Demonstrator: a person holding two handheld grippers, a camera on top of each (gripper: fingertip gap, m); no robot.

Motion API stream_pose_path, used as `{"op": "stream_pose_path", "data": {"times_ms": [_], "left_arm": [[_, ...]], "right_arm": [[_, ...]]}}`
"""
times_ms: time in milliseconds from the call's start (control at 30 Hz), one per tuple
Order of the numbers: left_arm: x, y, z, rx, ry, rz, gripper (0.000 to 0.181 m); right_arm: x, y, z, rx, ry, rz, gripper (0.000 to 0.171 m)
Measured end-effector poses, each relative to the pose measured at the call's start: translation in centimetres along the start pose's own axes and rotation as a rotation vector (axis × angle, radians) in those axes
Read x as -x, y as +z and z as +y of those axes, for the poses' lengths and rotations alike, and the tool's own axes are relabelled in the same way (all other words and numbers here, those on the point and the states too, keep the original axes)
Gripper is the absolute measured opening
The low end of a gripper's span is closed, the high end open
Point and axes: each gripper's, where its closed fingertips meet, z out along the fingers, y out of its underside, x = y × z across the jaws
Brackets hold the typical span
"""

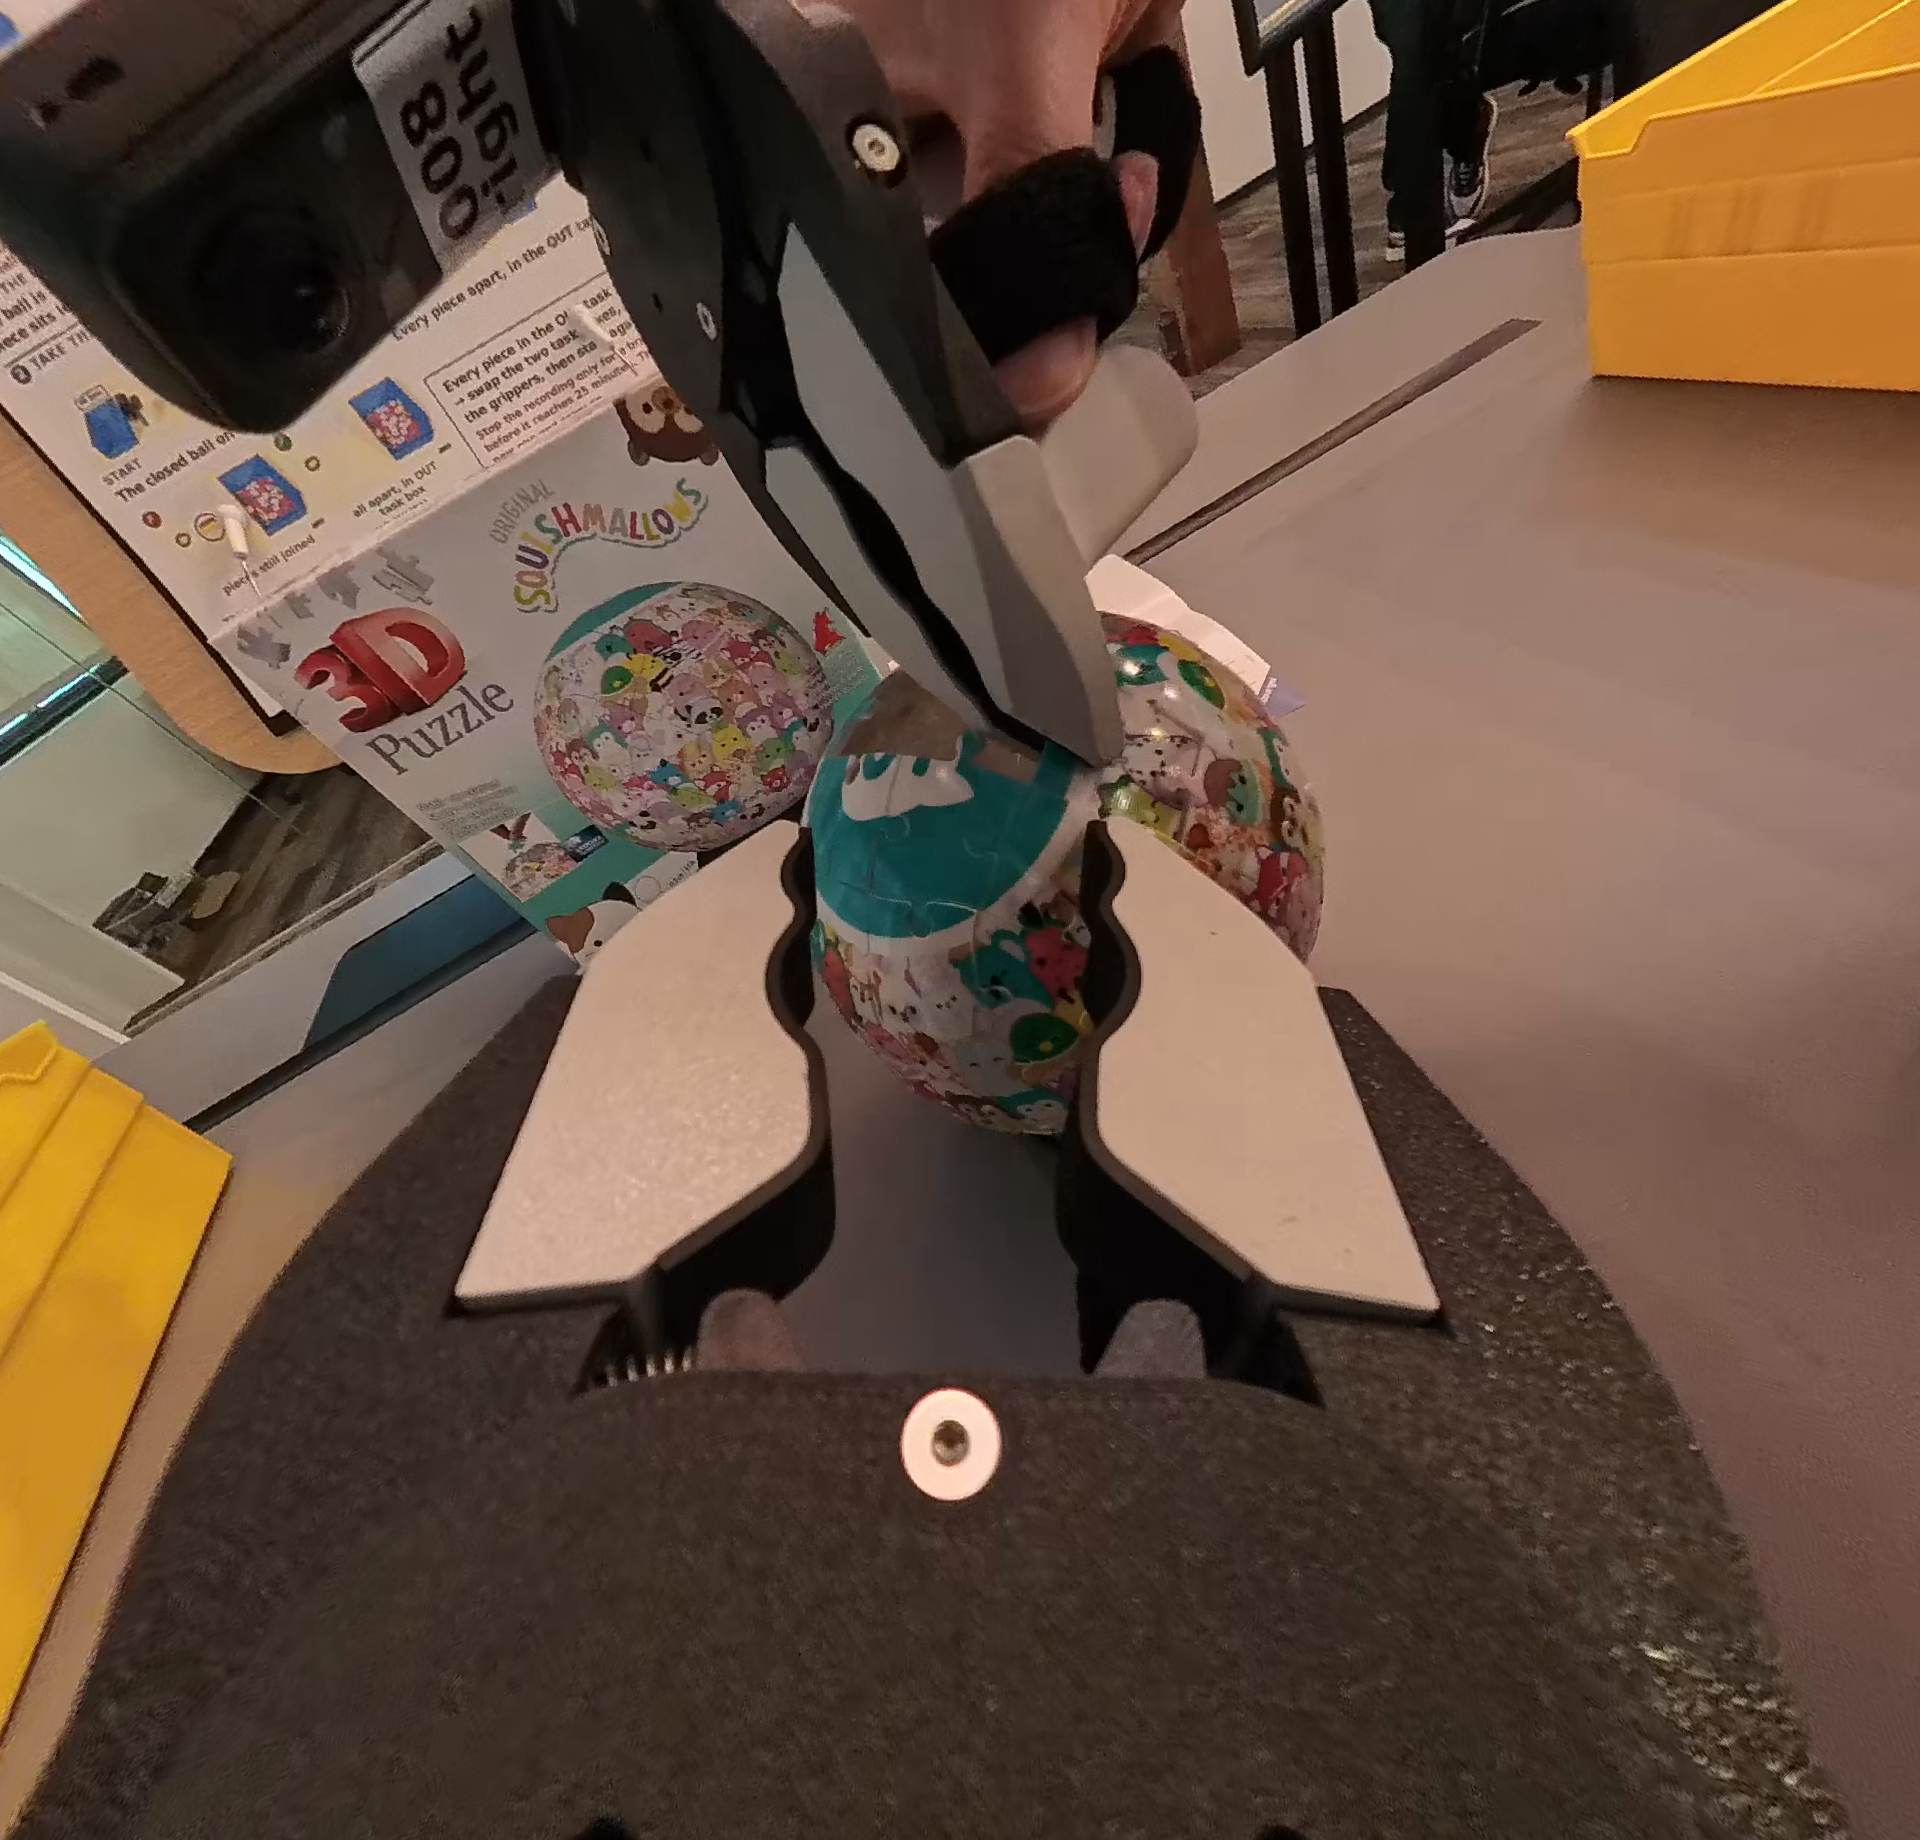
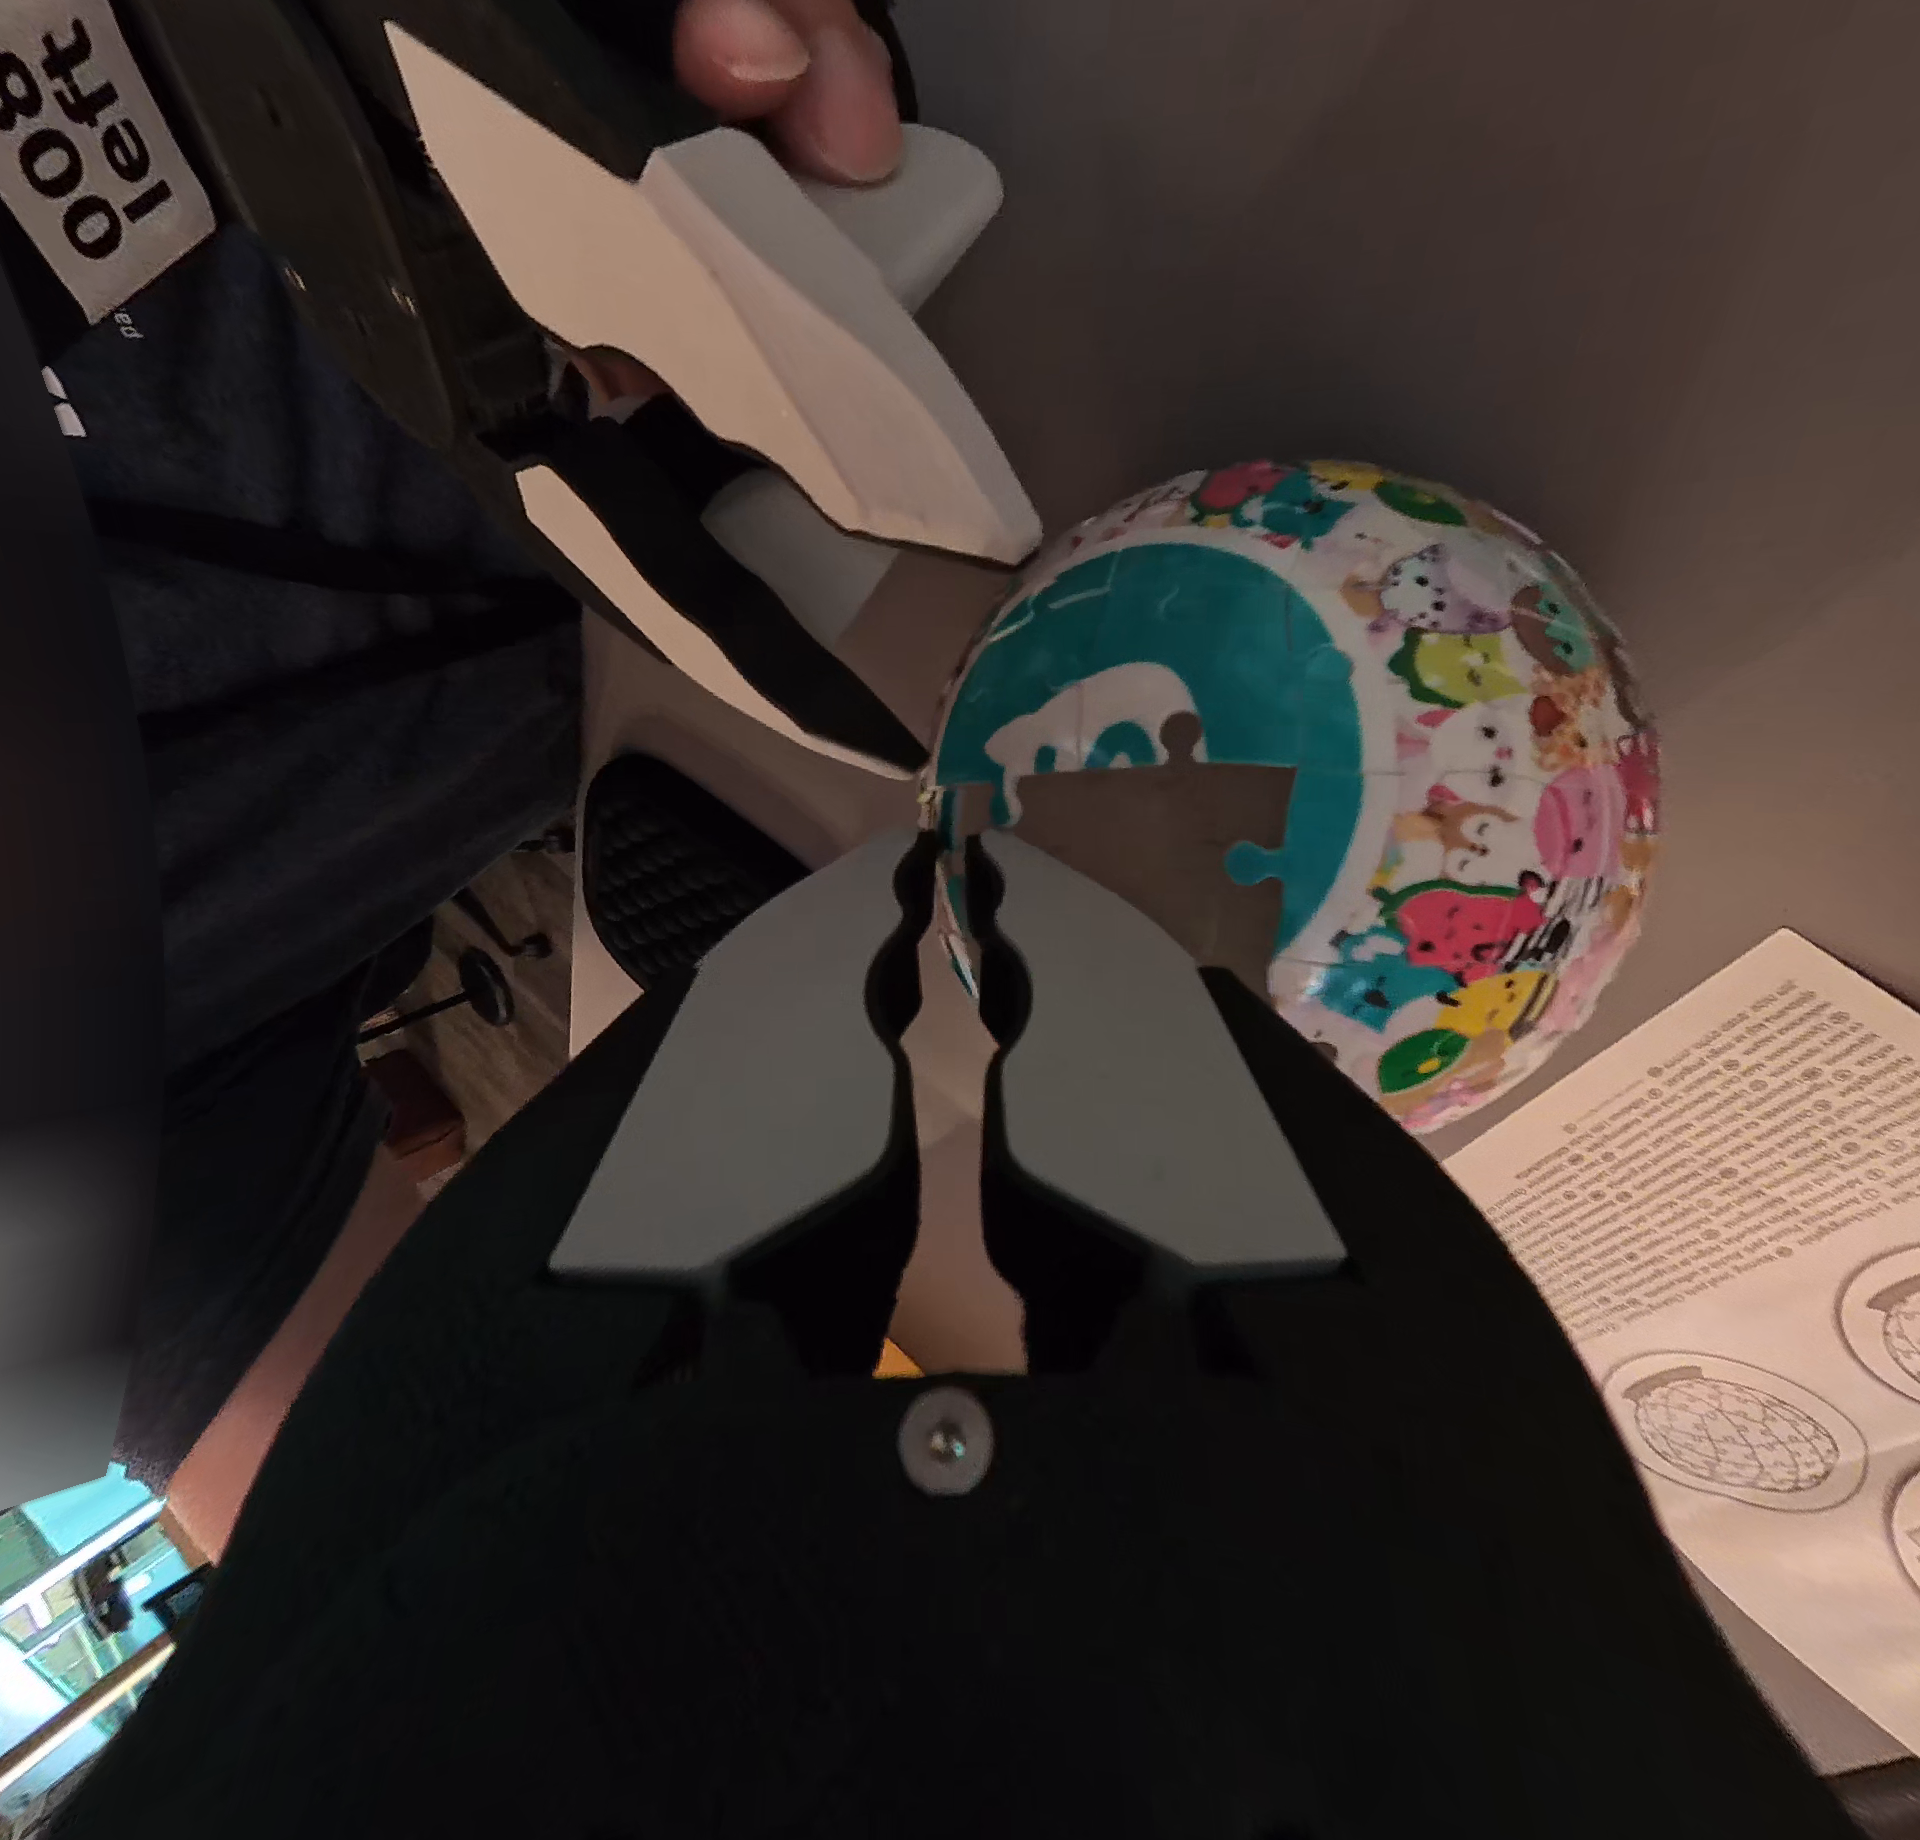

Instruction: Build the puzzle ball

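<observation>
The colourful puzzle ball (image 1: 935, 855) stands on the grey table, with a piece-shaped hole (image 2: 1143, 834) in its teal cap. My left gripper (image 1: 945, 845) is open, and its two fingertips rest against the sides of the teal cap. In the right wrist view it (image 2: 971, 647) touches the ball (image 2: 1455, 751) from the upper left. My right gripper (image 2: 948, 845) is shut on a thin puzzle piece (image 2: 961, 917), seen edge-on at the rim of the hole. In the left wrist view it (image 1: 1049, 741) comes down from above onto the ball's top.
The puzzle's box (image 1: 582, 710) stands behind the ball, with an instruction board (image 1: 312, 460) behind it. Yellow bins sit at the far right (image 1: 1745, 232) and near left (image 1: 83, 1219). A paper leaflet (image 2: 1714, 1219) lies beside the ball on the table (image 1: 1558, 855). Left and right tips are no more than a few centimetres apart.
</observation>
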Motion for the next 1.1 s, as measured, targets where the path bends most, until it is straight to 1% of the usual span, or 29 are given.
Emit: {"op": "stream_pose_path", "data": {"times_ms": [267,700,1100], "left_arm": [[0.12,-0.13,0.33,0.007,0.032,-0.008,0.049],[-0.66,-0.6,0.93,0.013,0.082,-0.022,0.049],[-0.27,-0.51,0.63,-0.005,0.075,-0.036,0.049]], "right_arm": [[0.16,0.23,-0.12,0.005,0.036,-0.043,0.004],[0.19,0.49,-0.06,0.04,0.008,-0.027,0.004],[0.15,0.49,0.0,0.07,-0.022,-0.014,0.004]]}}
